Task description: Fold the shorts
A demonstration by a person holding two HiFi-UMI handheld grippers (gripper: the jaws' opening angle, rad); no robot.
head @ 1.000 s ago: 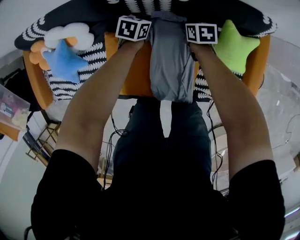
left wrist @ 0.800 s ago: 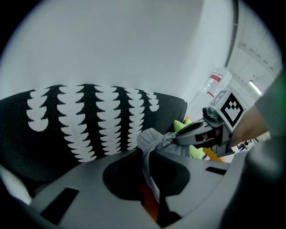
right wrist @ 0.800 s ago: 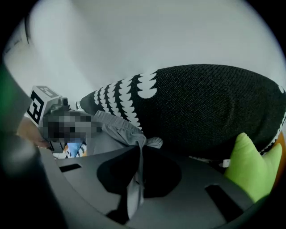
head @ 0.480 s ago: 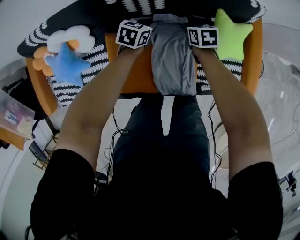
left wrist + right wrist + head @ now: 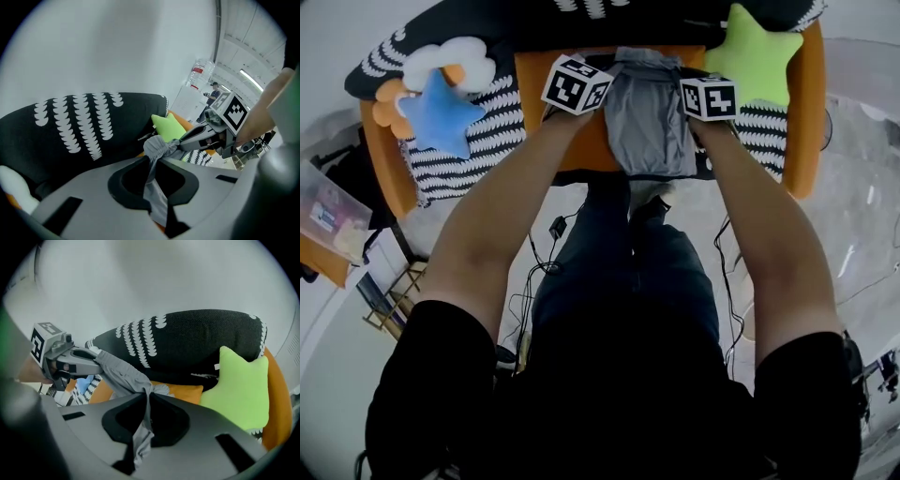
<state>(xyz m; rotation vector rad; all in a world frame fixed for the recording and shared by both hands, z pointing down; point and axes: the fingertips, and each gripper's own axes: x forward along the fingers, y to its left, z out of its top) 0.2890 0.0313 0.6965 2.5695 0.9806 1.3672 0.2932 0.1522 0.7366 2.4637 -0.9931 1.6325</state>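
The grey shorts [image 5: 647, 117] hang stretched between my two grippers over the orange seat [image 5: 581, 141], hem toward me at the seat's front edge. My left gripper [image 5: 589, 84] is shut on the shorts' left waist corner; the fabric bunches between its jaws [image 5: 152, 161] in the left gripper view. The right gripper [image 5: 697, 94] is shut on the right waist corner, with cloth pinched at its jaws [image 5: 146, 401]. Each gripper view shows the other gripper holding the far end of the waistband [image 5: 161, 145].
A green star pillow [image 5: 755, 47] lies right of the shorts. A blue star pillow [image 5: 441, 112] and a white cloud pillow [image 5: 450, 64] lie on the striped blanket [image 5: 478, 136] at left. A black patterned cushion [image 5: 187, 341] backs the seat. Cables [image 5: 539, 272] trail on the floor.
Both grippers have risen and carried the shorts across the seat. The shorts now hang shorter, with the hem at the front edge. The left gripper has rolled a little.
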